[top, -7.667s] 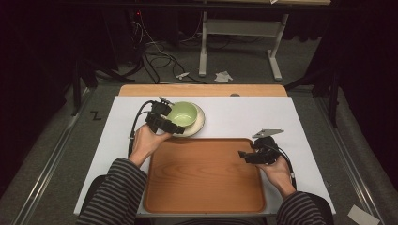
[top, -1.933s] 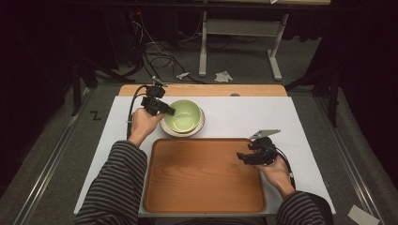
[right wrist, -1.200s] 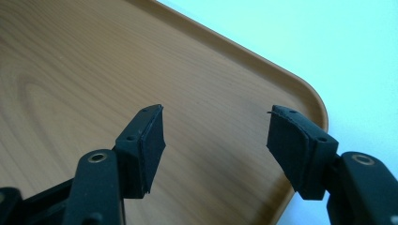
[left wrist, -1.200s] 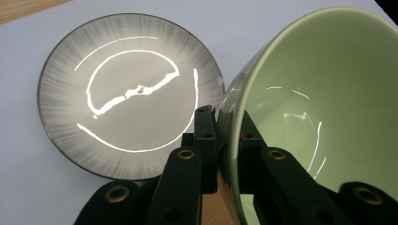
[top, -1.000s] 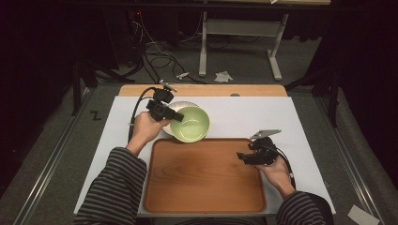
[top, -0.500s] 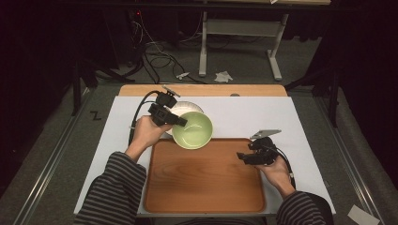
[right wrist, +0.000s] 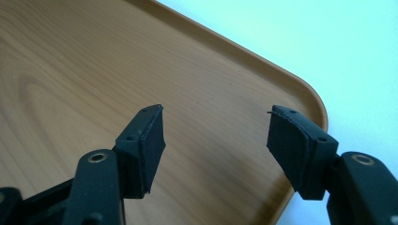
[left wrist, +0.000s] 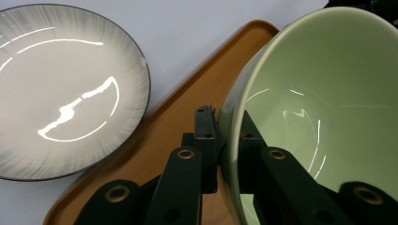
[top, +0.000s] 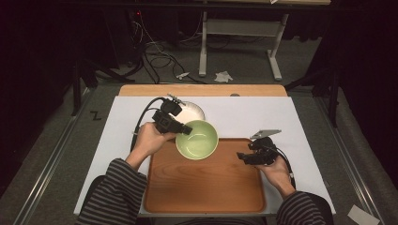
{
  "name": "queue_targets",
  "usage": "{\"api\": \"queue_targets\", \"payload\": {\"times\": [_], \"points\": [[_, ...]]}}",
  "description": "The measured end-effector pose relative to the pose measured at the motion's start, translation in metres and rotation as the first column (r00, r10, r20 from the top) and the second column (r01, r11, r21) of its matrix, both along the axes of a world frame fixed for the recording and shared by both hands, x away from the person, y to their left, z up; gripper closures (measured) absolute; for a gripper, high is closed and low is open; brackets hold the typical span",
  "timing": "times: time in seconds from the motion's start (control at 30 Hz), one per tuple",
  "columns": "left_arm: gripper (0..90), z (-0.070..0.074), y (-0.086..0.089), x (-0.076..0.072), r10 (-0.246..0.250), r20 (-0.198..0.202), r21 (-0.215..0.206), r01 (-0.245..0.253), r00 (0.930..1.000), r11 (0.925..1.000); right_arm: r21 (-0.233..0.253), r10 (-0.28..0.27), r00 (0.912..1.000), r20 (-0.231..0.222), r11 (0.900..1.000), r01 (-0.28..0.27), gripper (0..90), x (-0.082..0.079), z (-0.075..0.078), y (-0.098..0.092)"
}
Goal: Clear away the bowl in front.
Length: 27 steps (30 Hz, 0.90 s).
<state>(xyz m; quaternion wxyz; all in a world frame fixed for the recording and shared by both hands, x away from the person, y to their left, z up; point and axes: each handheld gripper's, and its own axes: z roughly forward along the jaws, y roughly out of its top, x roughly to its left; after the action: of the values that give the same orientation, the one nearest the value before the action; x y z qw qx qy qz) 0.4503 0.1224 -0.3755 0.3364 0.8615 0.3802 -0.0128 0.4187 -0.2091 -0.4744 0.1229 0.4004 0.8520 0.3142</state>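
The green bowl [top: 197, 139] is clamped by its rim in the left gripper [top: 184, 130], mouth tilted upward, above the wooden tray's [top: 206, 187] far edge. The right gripper [top: 245, 156] is held spread, unloaded.

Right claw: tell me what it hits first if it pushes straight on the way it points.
Probably the wooden tray. The right claw hangs open over the tray's corner, angled down at its bare surface, with nothing between the jaws. In the high view it aims left toward the green bowl, but depth is unclear.
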Motion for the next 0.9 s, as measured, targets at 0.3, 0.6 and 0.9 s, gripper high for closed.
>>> {"api": "queue_targets", "payload": {"times": [0.3,0.6,0.9], "points": [[83.8,-0.014,-0.006,-0.011,-0.021,-0.022,0.024,0.022,0.9995,0.9995,0.001,-0.001,1.0000,0.001,1.000,0.001,38.3,0.000,0.000,0.000],[83.8,-0.032,-0.018,-0.016,-0.051,-0.051,0.064,0.054,0.9974,0.9965,0.004,-0.001,1.0000,0.003,1.000,0.001,38.3,0.000,0.000,0.000],[83.8,-0.047,-0.029,-0.016,-0.057,-0.075,0.108,0.065,0.9956,0.9921,0.003,-0.001,1.0000,0.003,1.000,0.001,38.3,0.000,0.000,0.000]]}}
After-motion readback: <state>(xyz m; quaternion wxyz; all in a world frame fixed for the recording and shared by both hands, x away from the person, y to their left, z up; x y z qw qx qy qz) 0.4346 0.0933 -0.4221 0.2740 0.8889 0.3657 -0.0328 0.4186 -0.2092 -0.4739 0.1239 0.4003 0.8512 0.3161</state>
